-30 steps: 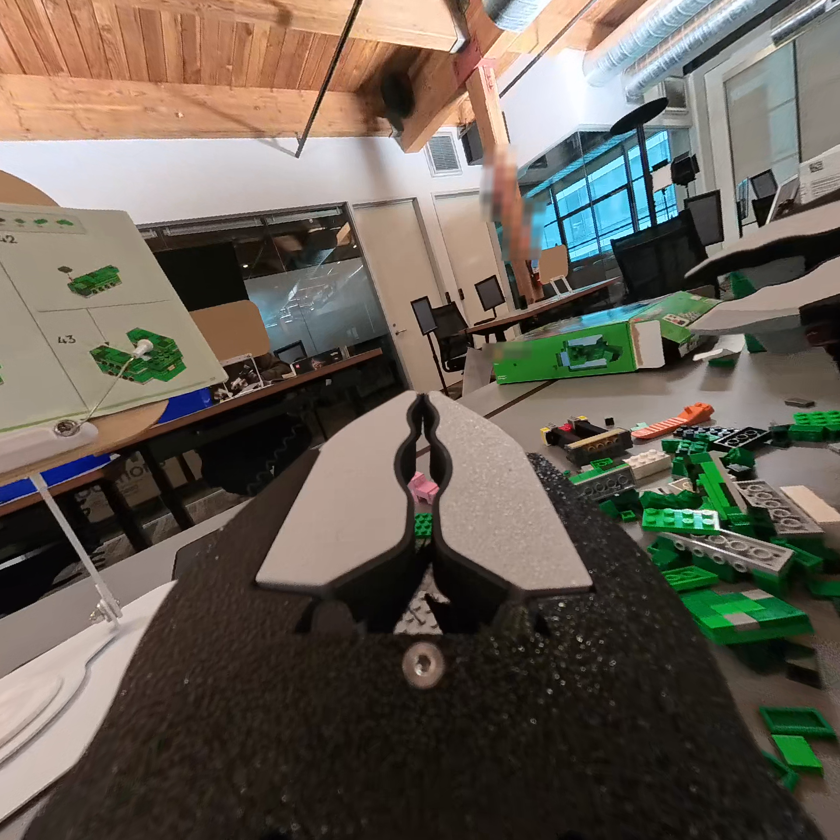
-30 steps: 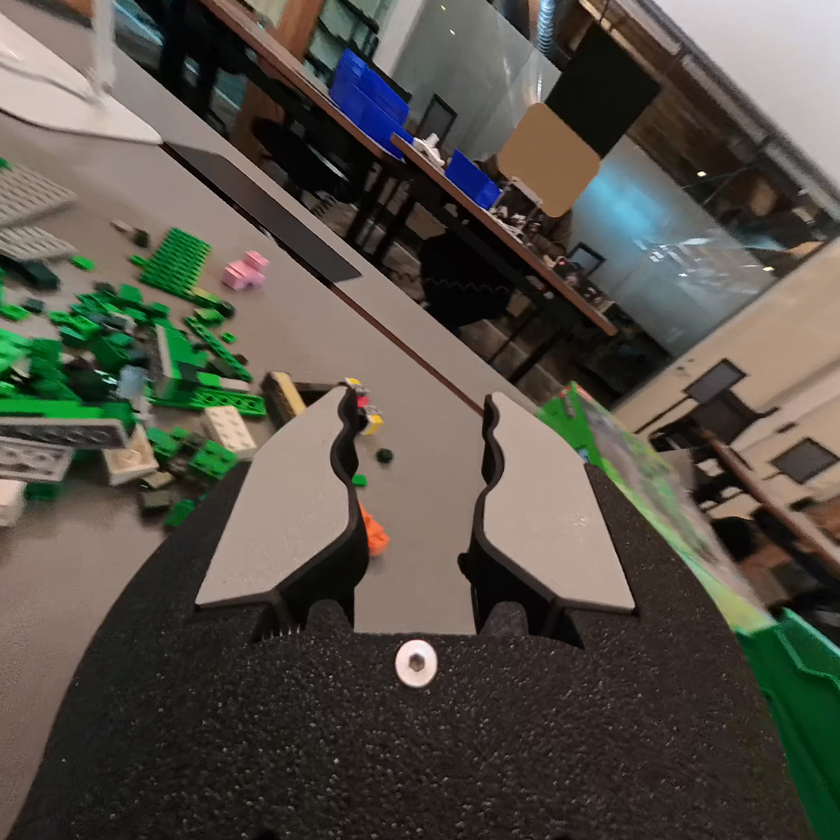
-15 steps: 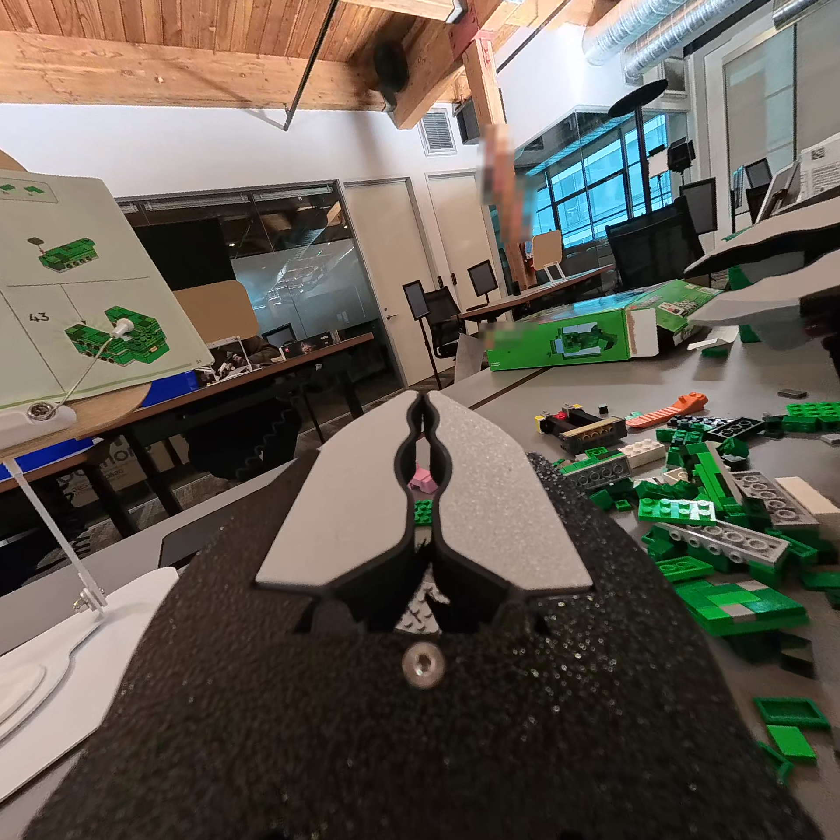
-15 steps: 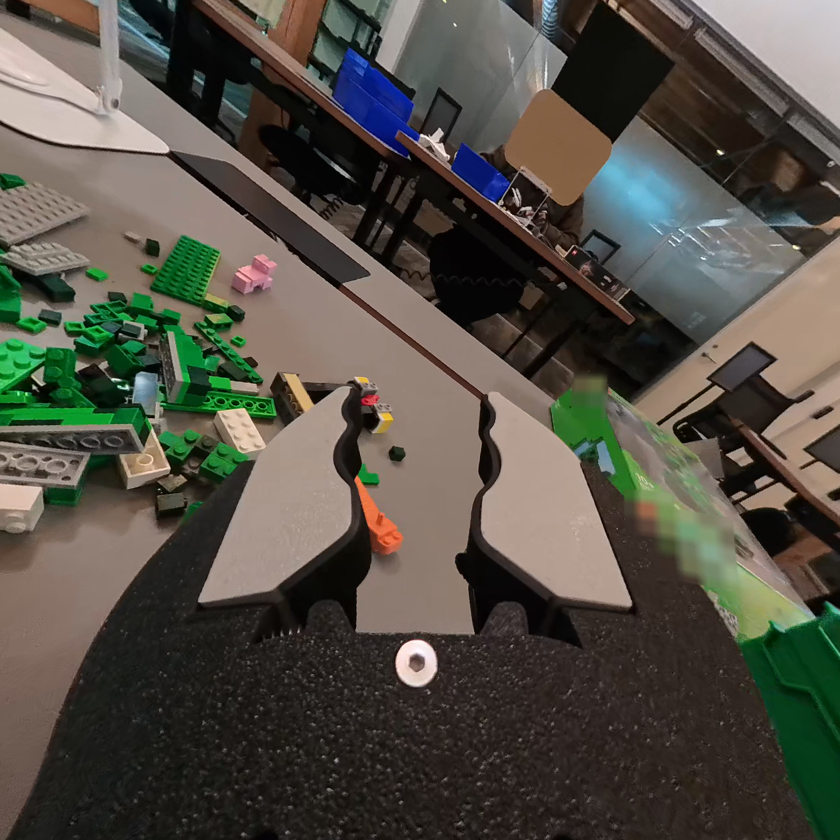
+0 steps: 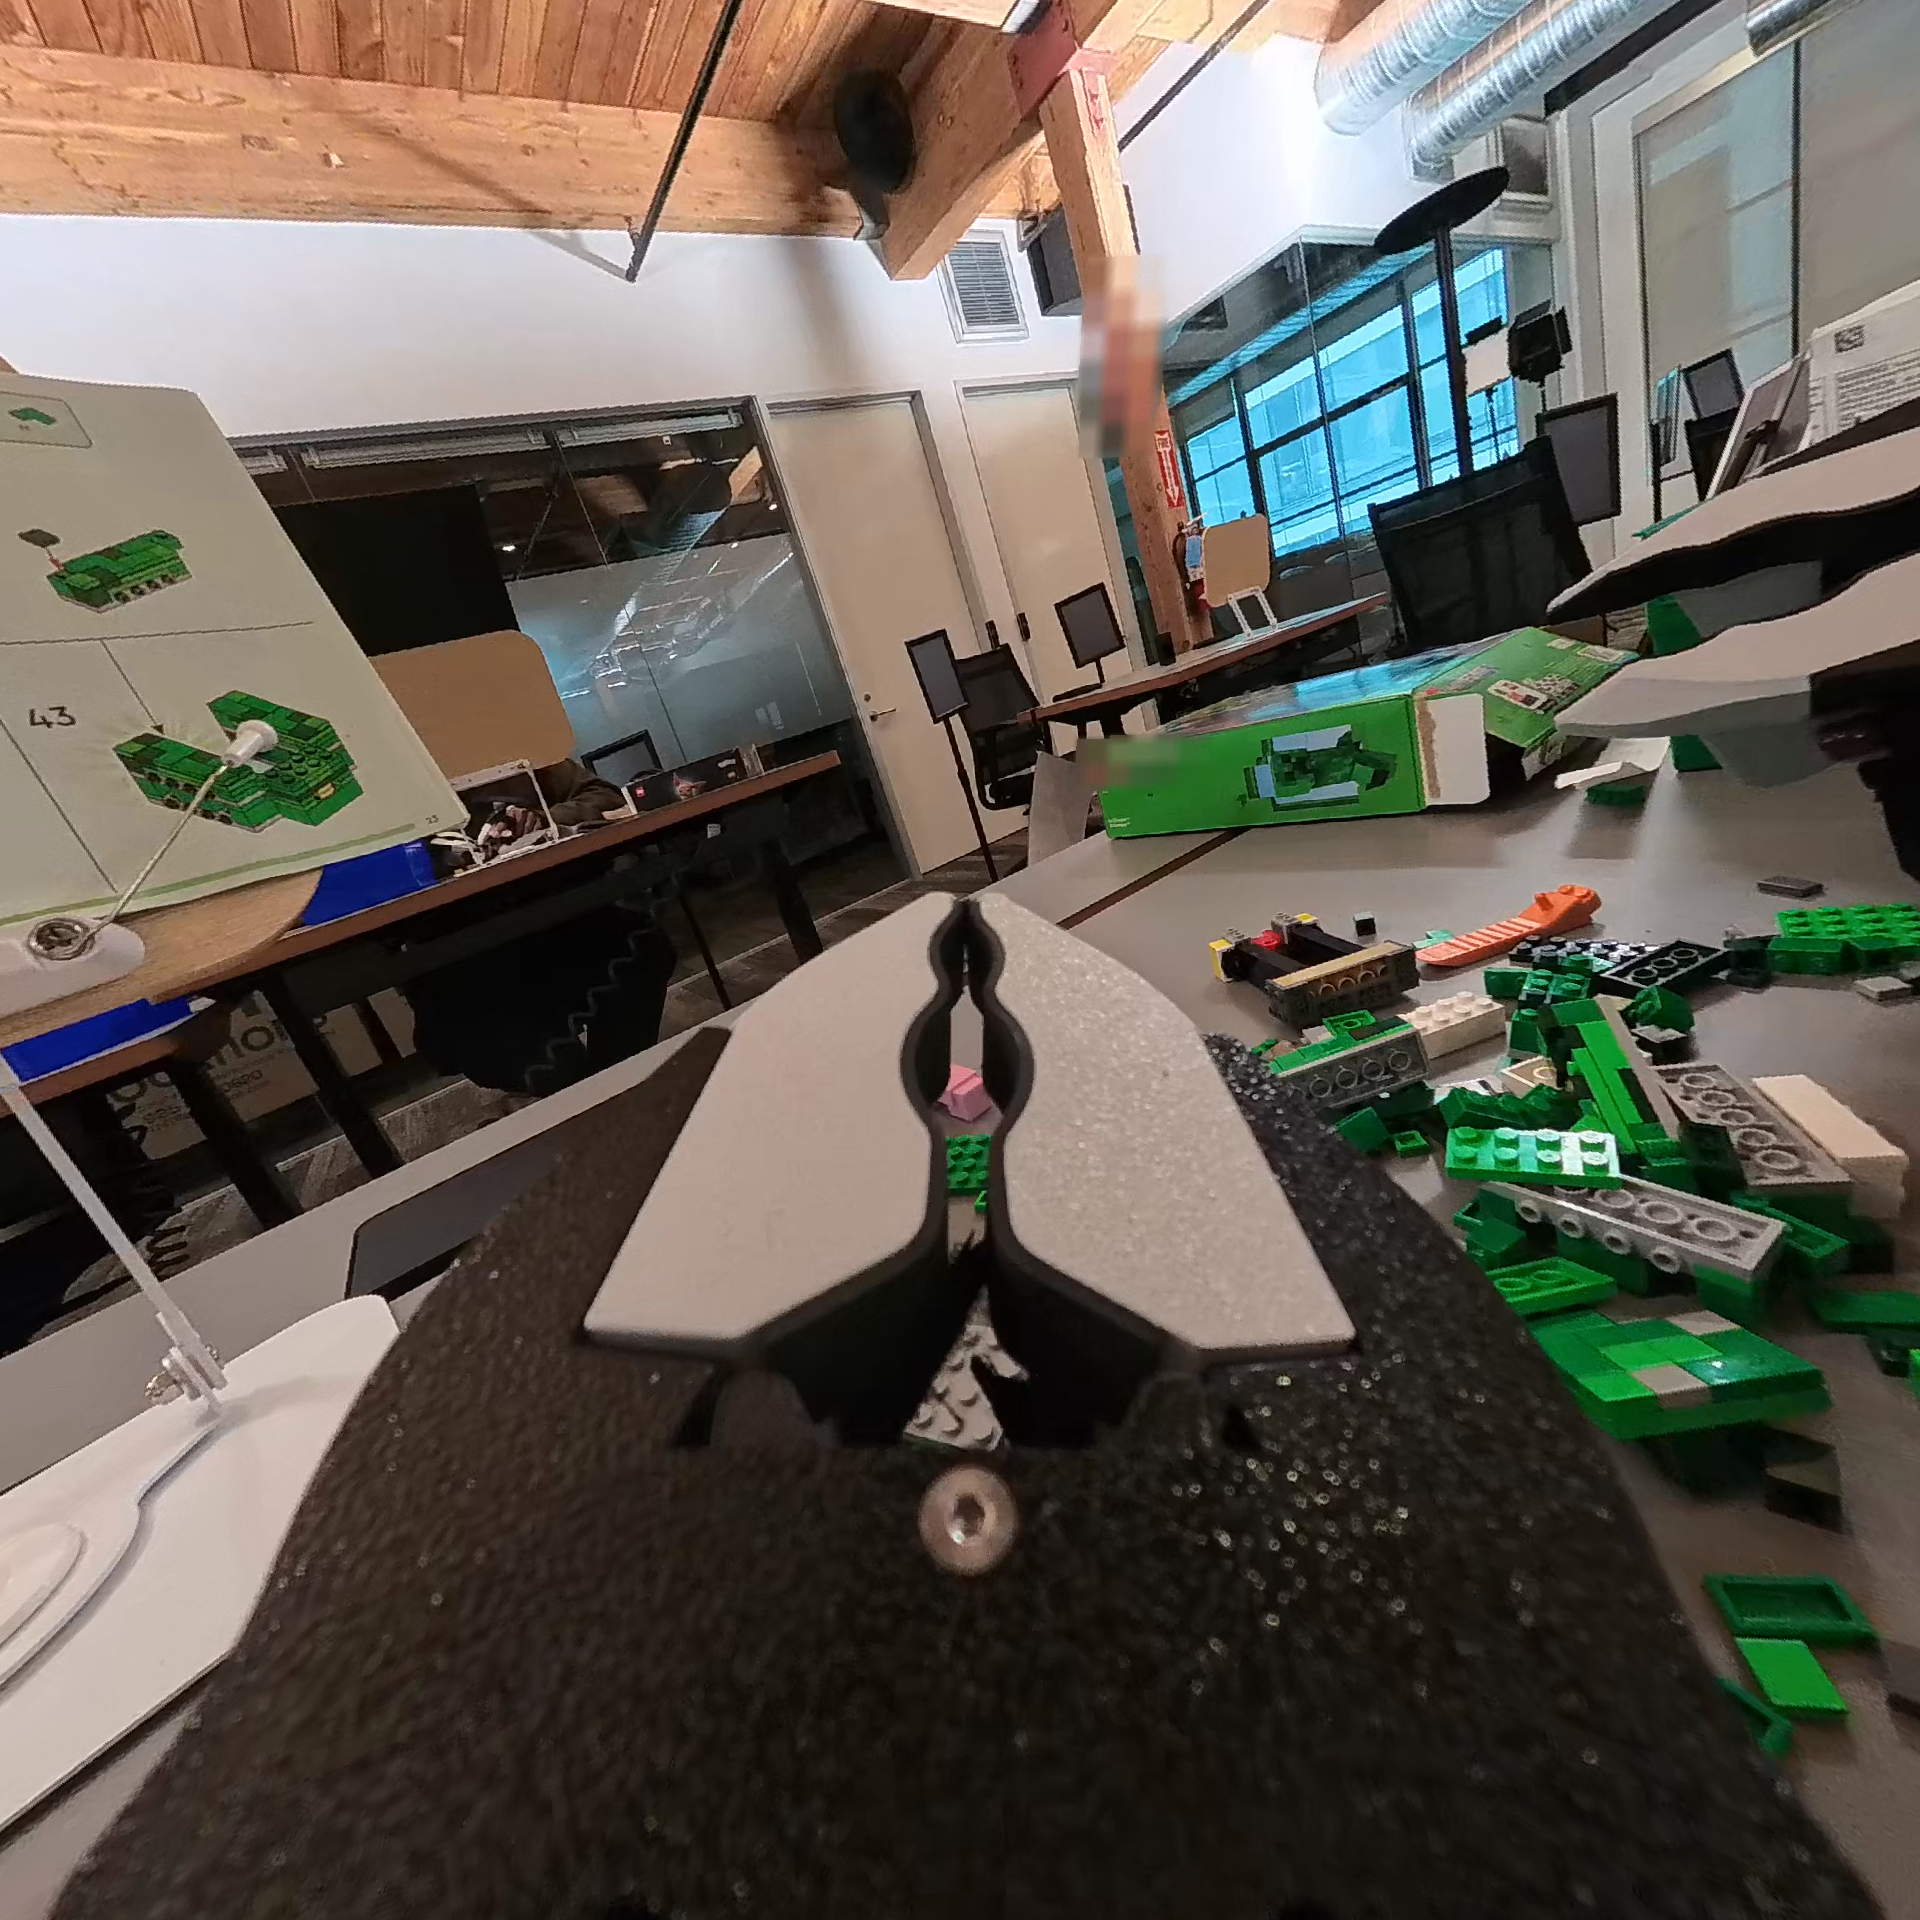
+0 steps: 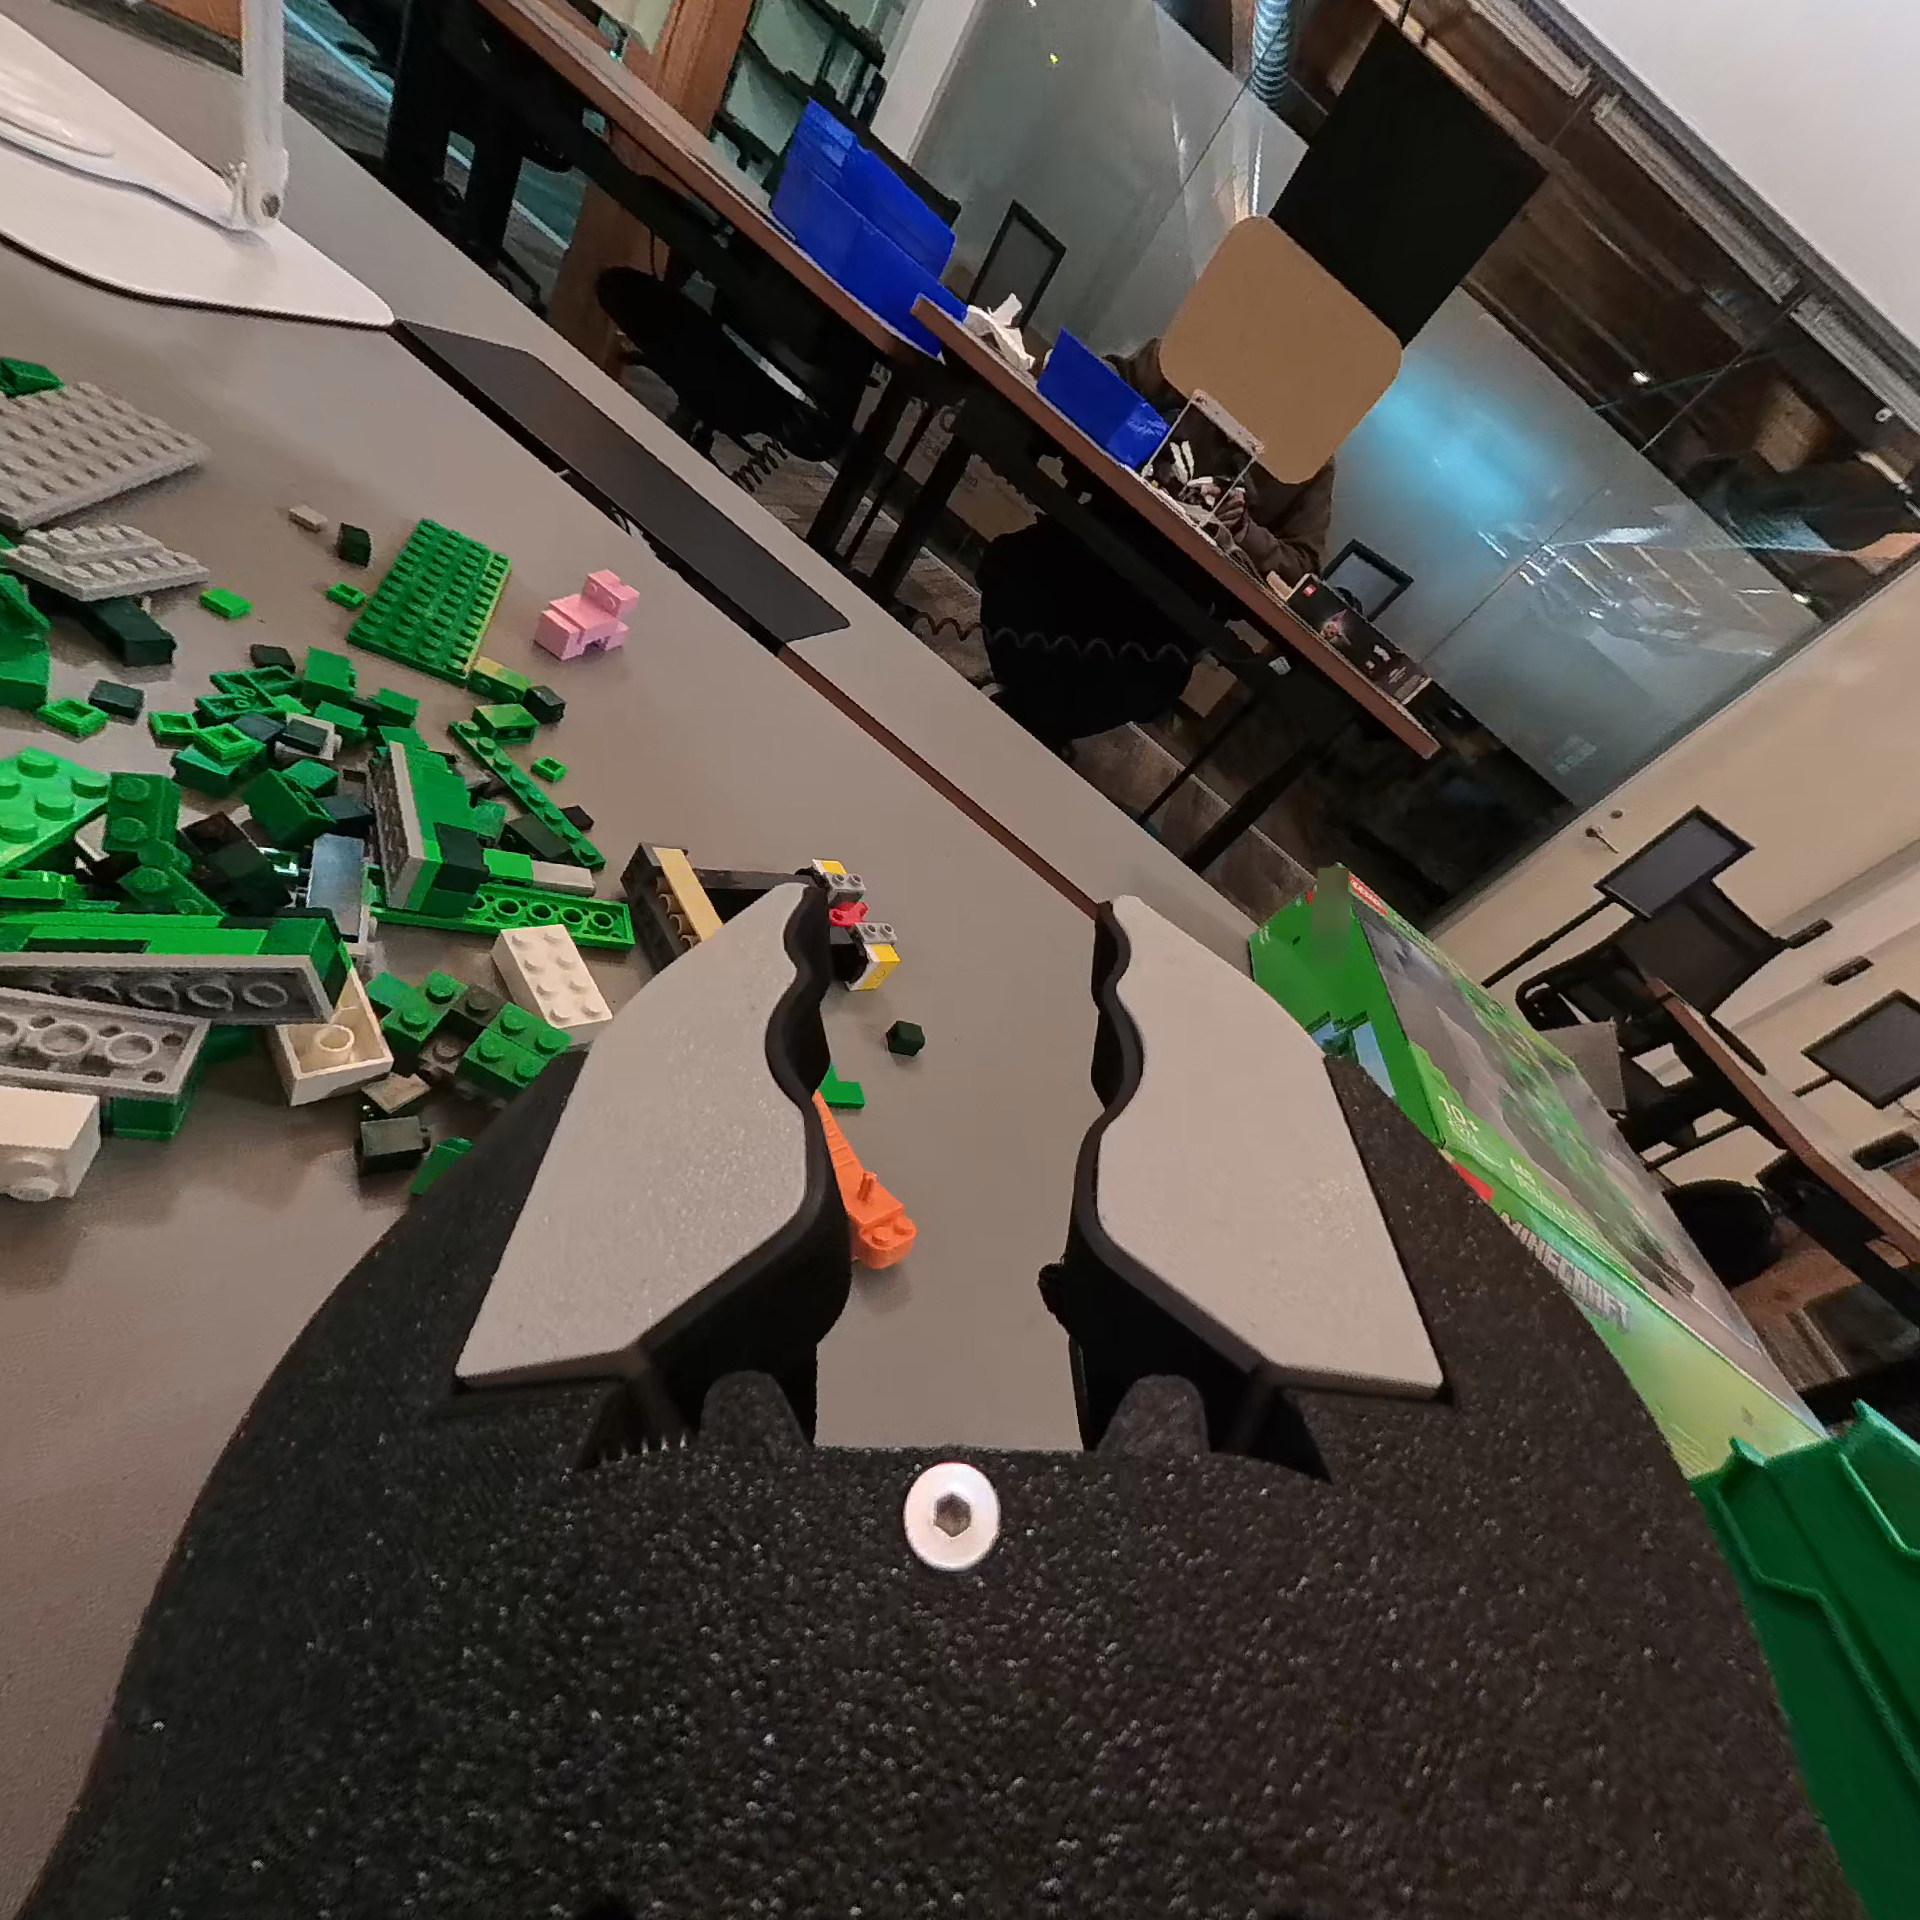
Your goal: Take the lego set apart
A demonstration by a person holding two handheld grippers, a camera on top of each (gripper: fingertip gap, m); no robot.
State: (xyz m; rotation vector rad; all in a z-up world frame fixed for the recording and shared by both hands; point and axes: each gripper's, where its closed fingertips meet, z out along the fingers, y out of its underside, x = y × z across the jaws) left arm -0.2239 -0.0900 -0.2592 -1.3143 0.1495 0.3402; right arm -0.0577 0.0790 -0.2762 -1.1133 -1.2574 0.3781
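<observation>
Loose lego pieces, mostly green with some grey and white, lie in a pile [image 5: 1621, 1153] on the grey table [image 5: 1351, 873]. The pile also shows in the right wrist view [image 6: 260, 831]. A small black and tan assembly [image 6: 686, 904] stands at the pile's far edge. A pink pig figure [image 6: 587, 613] sits beyond it. My left gripper [image 5: 966, 914] is shut and empty, left of the pile. My right gripper [image 6: 956, 914] is open and empty above bare table. An orange brick separator [image 6: 868, 1195] lies by its left finger. The right gripper also shows at the right edge of the left wrist view [image 5: 1714, 644].
A green lego box [image 6: 1507, 1122] lies on the table's far right. A green bin [image 6: 1829, 1610] is at the lower right. An instruction booklet [image 5: 156, 675] hangs on a white stand [image 5: 156, 1455] at the left. Other desks and chairs stand beyond the table edge. My right fingertips sit around 25 centimeters from my left ones. My left tips are about 30 centimeters from the orange brick separator [image 6: 868, 1195], my right tips only 10 centimeters. The pink pig figure [image 6: 587, 613] is about 20 centimeters from my left fingertips.
Both views have shifted slightly, and the right view now shows more of the pile. The left gripper stays shut, the right stays open. No piece has moved.
</observation>
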